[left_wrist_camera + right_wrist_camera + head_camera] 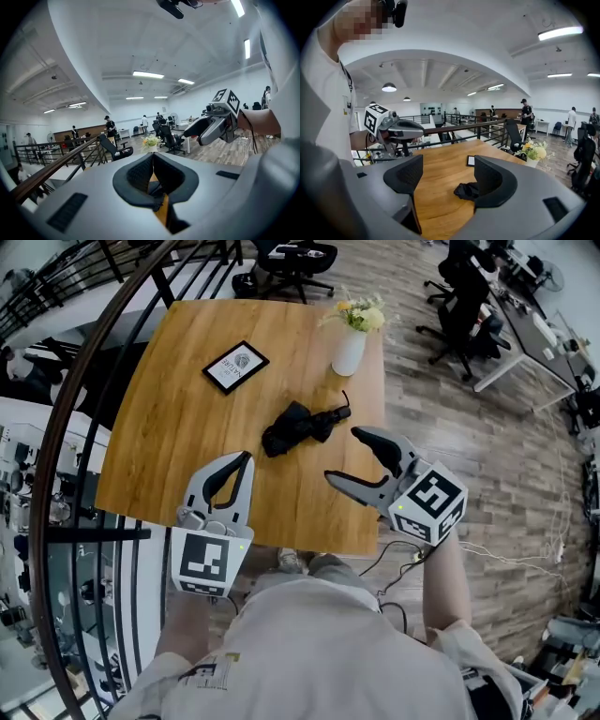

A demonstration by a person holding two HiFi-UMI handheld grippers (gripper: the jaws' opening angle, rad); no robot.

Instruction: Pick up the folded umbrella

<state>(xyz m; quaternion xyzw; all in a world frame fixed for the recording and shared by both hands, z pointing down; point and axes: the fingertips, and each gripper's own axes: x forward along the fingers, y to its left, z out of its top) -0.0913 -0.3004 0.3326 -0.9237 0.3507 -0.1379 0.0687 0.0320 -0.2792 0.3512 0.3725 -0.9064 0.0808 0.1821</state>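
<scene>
The right gripper's jaws stand wide apart with nothing between them, held above the near part of the wooden surface, while the left gripper's jaws are pressed together on nothing, over the near edge to its left. The folded umbrella, black and crumpled, lies flat near the middle of the surface, just beyond the right gripper's open jaws and apart from them; in the right gripper view one jaw partly covers it. Farther back stand a white vase of flowers and a black-framed card.
</scene>
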